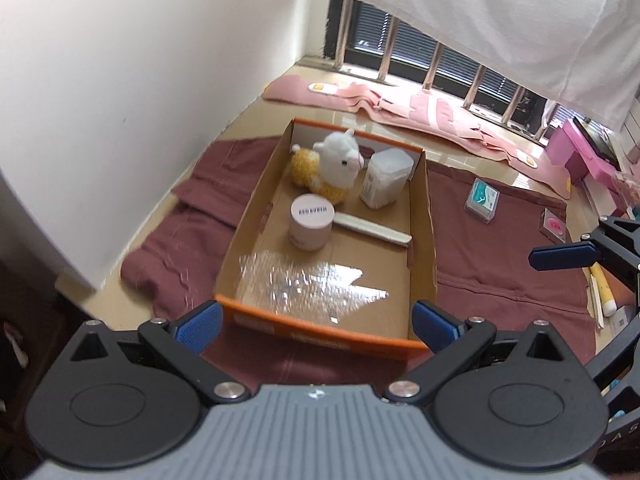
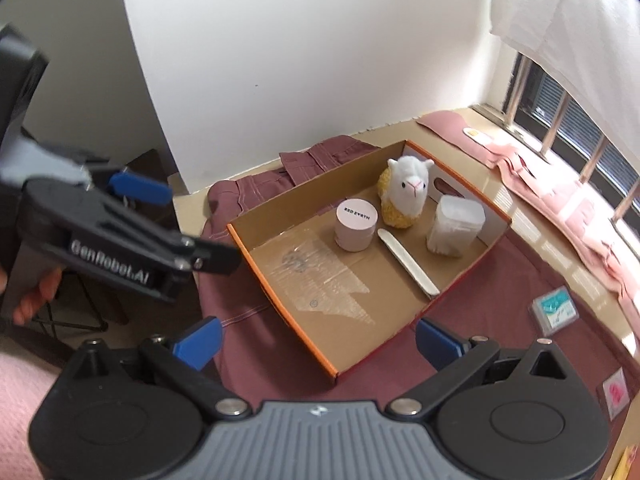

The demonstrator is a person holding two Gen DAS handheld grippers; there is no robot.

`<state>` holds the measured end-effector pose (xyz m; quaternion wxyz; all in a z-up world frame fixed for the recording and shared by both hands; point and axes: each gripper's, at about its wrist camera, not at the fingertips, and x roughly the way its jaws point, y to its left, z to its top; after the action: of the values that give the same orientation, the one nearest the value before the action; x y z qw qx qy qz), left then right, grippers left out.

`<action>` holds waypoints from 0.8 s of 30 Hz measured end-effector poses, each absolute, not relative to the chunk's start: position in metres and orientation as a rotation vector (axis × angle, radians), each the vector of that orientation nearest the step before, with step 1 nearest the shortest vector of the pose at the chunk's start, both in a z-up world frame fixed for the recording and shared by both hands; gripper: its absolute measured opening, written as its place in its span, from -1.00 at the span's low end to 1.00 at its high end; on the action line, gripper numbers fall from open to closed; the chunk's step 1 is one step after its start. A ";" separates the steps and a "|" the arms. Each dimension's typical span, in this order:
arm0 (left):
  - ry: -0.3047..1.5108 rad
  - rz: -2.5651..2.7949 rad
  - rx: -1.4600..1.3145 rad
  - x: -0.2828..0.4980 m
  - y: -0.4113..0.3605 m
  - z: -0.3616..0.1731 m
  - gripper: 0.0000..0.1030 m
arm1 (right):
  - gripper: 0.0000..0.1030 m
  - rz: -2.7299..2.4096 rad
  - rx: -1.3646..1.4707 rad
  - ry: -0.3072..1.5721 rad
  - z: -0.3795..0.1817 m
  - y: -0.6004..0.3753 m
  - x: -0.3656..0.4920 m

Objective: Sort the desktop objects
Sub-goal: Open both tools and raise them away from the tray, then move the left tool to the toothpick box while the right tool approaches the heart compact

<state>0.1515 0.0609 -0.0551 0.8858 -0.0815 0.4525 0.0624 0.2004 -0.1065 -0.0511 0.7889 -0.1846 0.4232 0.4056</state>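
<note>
Both grippers, the left gripper (image 1: pixel 316 322) and the right gripper (image 2: pixel 318 342), are hovering with jaws apart and empty before the cardboard box (image 2: pixel 280 300) at frame centre, while the teal packet (image 1: pixel 482 199) at right is awaiting a square, centred pinch.

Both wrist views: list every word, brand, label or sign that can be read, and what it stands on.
"RED EVRTH": lid of the pink jar in the box; it shows reversed in the left wrist view.
"GenRobot.AI": side of the left gripper, seen from the right wrist.
Teal pack on the cloth: handwriting-like print, too small to read.
Pink card: a red mark, blurred.
Cotton swab tub: label unreadable.
</note>
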 end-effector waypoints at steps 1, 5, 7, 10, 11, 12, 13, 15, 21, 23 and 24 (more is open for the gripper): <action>0.945 0.137 -0.177 0.149 0.060 -0.056 1.00 | 1.00 0.871 -0.388 0.915 -0.051 -0.109 0.199; 0.948 0.167 -0.187 0.143 0.056 -0.055 1.00 | 1.00 0.842 -0.371 0.936 -0.052 -0.120 0.195; 0.948 0.180 -0.189 0.141 0.053 -0.054 1.00 | 1.00 0.825 -0.359 0.944 -0.053 -0.127 0.194; 0.953 0.189 -0.189 0.139 0.048 -0.054 1.00 | 1.00 0.796 -0.329 0.956 -0.053 -0.139 0.193; 0.955 0.188 -0.189 0.140 0.046 -0.054 1.00 | 1.00 0.786 -0.317 0.960 -0.053 -0.143 0.194; 0.957 0.186 -0.188 0.140 0.043 -0.054 1.00 | 1.00 0.776 -0.305 0.964 -0.054 -0.147 0.194; 0.959 0.184 -0.187 0.141 0.040 -0.054 1.00 | 1.00 0.765 -0.297 0.968 -0.054 -0.152 0.195; 0.963 0.180 -0.182 0.142 0.034 -0.055 1.00 | 1.00 0.743 -0.283 0.976 -0.054 -0.160 0.194; 0.975 0.132 -0.166 0.148 0.008 -0.057 1.00 | 1.00 0.665 -0.256 0.991 -0.055 -0.191 0.192; 0.982 0.108 -0.157 0.151 -0.002 -0.059 1.00 | 1.00 0.634 -0.247 0.998 -0.056 -0.203 0.191; 0.986 0.096 -0.152 0.153 -0.008 -0.060 1.00 | 1.00 0.619 -0.244 1.002 -0.057 -0.208 0.191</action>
<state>0.1531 -0.0081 -0.0604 0.8770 -0.0730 0.4727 0.0462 0.1912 -0.2082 -0.0566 0.8244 -0.1149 0.4714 0.2913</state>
